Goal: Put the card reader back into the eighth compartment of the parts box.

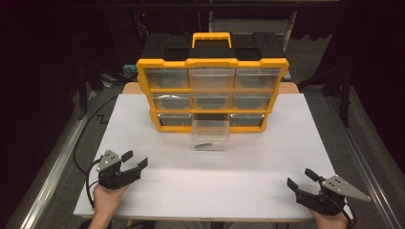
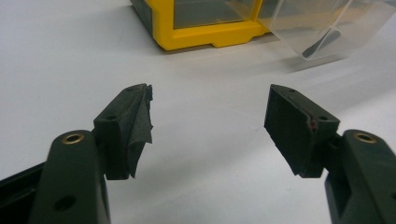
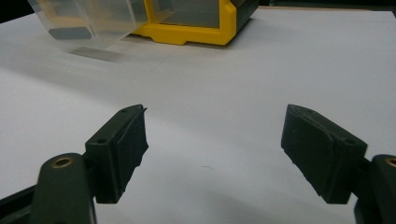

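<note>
Left hand (image 1: pixel 106 199) enters from the near edge at the left and holds the left gripper (image 1: pixel 135 160), angled toward the far right. Its jaws stand wide apart with nothing between them, as the left gripper view confirms (image 2: pixel 210 123). Right hand (image 1: pixel 329 220) enters at the near right corner and holds the right gripper (image 1: pixel 301 177), angled toward the far left. Its jaws likewise stand spread and empty (image 3: pixel 215 144). The two grippers are well apart.

bare table (image 1: pixel 215 181) ahead, drawer (image 1: pixel 210 135) (pulled out) beyond
</note>
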Available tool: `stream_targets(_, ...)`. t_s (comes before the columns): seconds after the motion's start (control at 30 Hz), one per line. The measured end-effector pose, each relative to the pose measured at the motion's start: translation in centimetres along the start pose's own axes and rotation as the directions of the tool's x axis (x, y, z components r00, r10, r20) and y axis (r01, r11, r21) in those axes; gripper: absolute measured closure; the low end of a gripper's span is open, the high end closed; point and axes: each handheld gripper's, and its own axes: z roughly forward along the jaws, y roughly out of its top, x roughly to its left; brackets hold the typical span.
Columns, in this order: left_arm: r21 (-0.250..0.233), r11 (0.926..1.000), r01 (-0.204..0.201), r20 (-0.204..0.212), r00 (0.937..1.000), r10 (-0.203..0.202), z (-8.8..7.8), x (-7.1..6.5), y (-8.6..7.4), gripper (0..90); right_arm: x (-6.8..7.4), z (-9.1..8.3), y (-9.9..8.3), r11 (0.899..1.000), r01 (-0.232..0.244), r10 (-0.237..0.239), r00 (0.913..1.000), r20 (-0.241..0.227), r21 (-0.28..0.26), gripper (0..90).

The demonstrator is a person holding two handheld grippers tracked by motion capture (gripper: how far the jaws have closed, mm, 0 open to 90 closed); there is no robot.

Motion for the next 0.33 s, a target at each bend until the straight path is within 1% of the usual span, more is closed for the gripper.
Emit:
stream_targets(0.07, -0.007, 0.9999, 0.011, -0.002, 0.9999, -0.011, -0.13, 0.15, -0.28, 32.4, 0.03, -0.01, 0.00, 1.000, -0.002, 0.002, 1.0000, 0.001, 0.001, 22.5)
stream_targets(0.17, -0.016, 0.9992, 0.035, 0.010, 0.9993, -0.035, -0.29, 0.29, -0.52, 32.5, 0.06, -0.03, -0.01, 1.000, -0.003, 0.003, 1.0000, 0.001, 0.001, 22.5)
stream_targets(0.33, -0.021, 0.9989, 0.041, 0.007, 0.9991, -0.041, -0.44, 0.36, -0.71, 32.7, 0.02, -0.02, -0.02, 1.000, -0.004, 0.004, 1.0000, 0.005, 0.003, 22.5)
